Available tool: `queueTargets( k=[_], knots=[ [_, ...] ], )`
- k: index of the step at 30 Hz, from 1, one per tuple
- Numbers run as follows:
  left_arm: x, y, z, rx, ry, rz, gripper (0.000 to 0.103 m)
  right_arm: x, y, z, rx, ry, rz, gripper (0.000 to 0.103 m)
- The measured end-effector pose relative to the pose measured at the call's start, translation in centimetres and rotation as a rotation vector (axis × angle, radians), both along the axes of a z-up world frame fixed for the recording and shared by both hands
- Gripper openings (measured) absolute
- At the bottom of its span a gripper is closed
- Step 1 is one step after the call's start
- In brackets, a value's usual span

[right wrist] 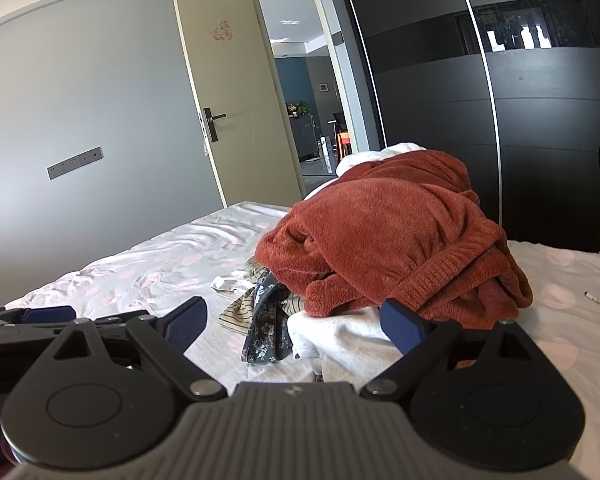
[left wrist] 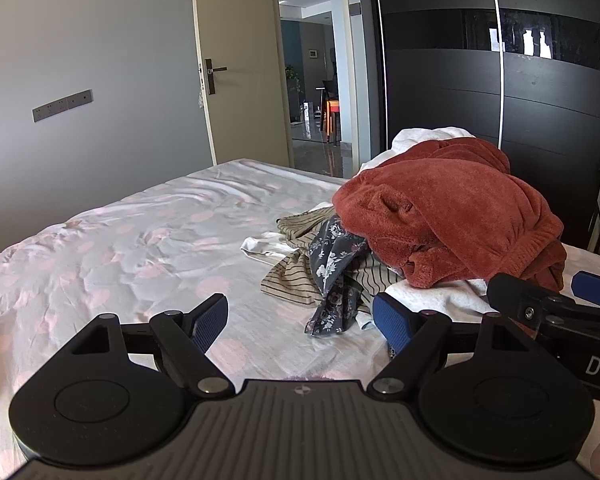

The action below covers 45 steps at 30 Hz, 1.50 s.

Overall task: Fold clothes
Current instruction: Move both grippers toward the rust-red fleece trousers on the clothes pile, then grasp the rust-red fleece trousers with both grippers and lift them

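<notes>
Rust-red fleece, a bulky plush garment (right wrist: 384, 236), tops the heap of clothes on my bed, which wears a white sheet with pale pink dots (left wrist: 140, 240). Under it spill a beige black-striped cloth (left wrist: 296, 280), a dark grey floral-print piece (left wrist: 334, 264) and a white sweatshirt-like garment (right wrist: 340, 336), though I cannot tell for sure what kind of garment that last one is.

My left gripper (left wrist: 300, 320) hangs just above the sheet with its blue-padded fingers spread wide and nothing between them; the heap lies ahead and to its right, the floral piece trailing down near the right finger. My right gripper (right wrist: 296, 324) is likewise spread apart and empty, pointing straight at the pile, with the white garment just beyond its fingertips and the red fleece behind that. Both grippers sit close beside each other, each showing at the edge of the other's view.
</notes>
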State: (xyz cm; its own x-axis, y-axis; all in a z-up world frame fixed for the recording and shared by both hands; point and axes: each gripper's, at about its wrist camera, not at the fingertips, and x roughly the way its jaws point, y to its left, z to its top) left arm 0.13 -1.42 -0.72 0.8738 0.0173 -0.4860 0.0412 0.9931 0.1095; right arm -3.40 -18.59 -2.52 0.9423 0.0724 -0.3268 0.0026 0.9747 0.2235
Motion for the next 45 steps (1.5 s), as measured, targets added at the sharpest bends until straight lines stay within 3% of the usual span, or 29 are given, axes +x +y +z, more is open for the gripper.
queueTargets(
  k=[15,45],
  knots=[
    [0.8,-2.6,-0.6,-0.016,0.026,-0.064,0.079,-0.3,-2.5,-0.3,0.003,0.013,-0.039,0.095],
    [2.9,-7.3,-1.6,0.031,0.087,-0.164,0.08,0.5,-7.0,-1.7,-0.022,0.038,-0.075,0.095]
  ],
)
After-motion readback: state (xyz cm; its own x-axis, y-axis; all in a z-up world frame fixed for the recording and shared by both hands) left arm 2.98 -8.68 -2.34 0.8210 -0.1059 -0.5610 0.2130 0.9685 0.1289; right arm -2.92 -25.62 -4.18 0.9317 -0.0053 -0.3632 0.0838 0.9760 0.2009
